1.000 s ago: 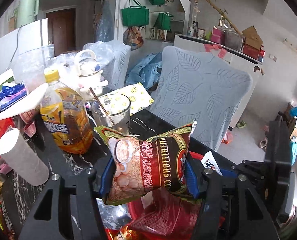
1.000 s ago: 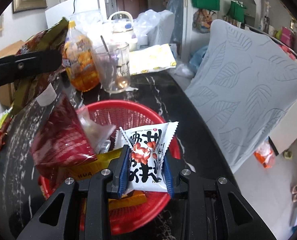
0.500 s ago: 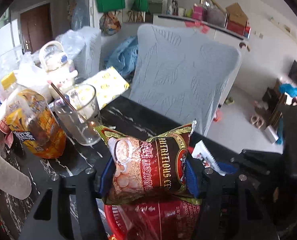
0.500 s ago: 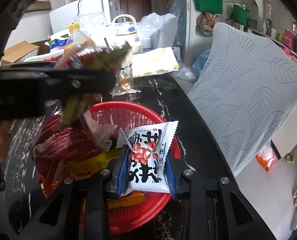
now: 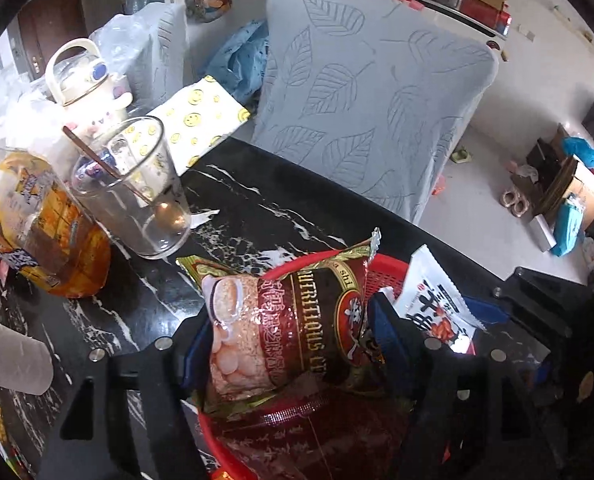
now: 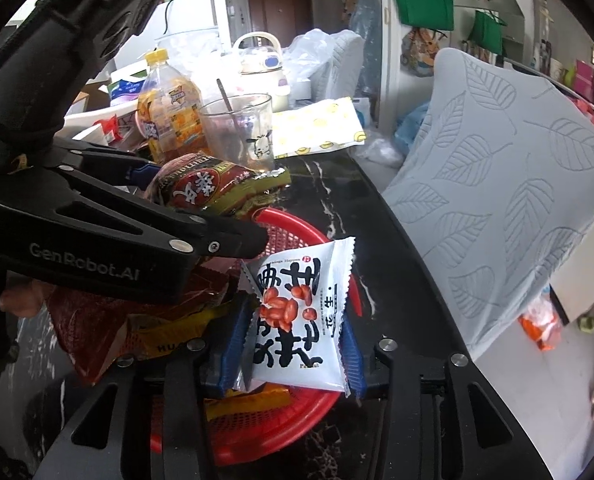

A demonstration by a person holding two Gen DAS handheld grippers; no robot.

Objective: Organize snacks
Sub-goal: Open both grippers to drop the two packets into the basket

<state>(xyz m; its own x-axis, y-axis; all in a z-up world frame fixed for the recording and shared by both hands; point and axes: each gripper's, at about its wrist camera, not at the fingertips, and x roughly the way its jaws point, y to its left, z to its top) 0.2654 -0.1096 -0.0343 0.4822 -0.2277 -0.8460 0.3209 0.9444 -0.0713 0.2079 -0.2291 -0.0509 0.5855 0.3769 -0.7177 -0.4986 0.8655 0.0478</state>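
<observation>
Above the red basket point(image 6: 297, 432), the opening left gripper point(image 5: 293, 340) frames a "NUTRITIOUS" bag point(image 5: 289, 332); the opening right gripper point(image 6: 293, 344) flanks a "Peanut" packet point(image 6: 297, 312)

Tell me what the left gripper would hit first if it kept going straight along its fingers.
The left gripper, its jaws opening around the dark red oat snack bag, points down into the red basket. Past that bag it would probably meet the red packet lying in the basket, though depth is uncertain.
</observation>
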